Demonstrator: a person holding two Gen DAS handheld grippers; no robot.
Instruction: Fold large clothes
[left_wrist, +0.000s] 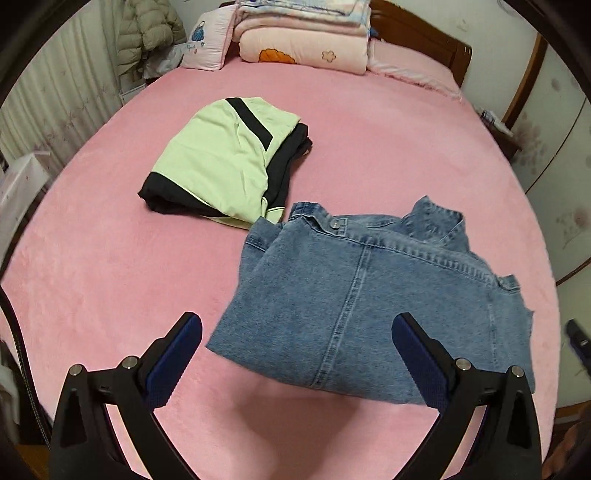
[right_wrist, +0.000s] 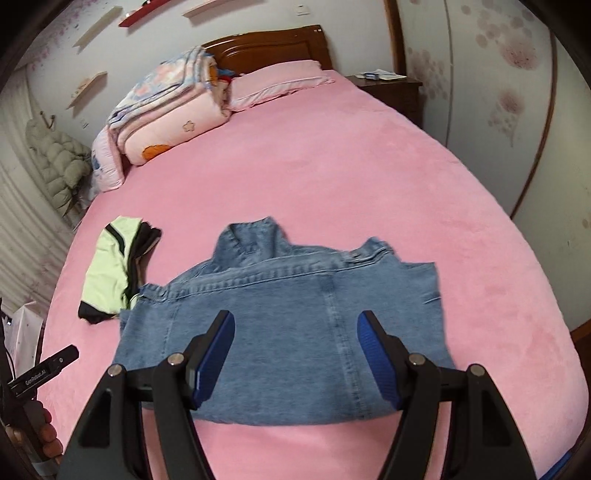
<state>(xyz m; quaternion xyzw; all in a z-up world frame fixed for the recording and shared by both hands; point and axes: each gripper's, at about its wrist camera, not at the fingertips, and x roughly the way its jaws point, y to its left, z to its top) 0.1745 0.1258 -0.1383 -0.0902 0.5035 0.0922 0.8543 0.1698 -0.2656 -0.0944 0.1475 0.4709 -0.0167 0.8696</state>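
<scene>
Left wrist view: the left hand-held gripper hangs above the pink bed with its jaws spread wide and nothing between them. Under it the denim jacket lies folded into a rough rectangle, back panel up, collar towards the headboard. Its far-left corner touches or just overlaps the green and black garment, already folded. A careless pass back down could, I judge, catch the near hem and pull the fold open, or drag the jacket onto its neighbour. A tip of the other tool shows at the right edge.

Right wrist view: the right hand-held gripper is likewise open and empty, over the near half of the jacket. The shoulder flaps at the far edge look uneven, so the bundle may spring loose if left as it is; stiff denim tends to unfold. The quilt stack and pillow sit well apart at the head of the bed, with a nightstand beyond. Nothing blocks the jacket except the folded garment beside it.
</scene>
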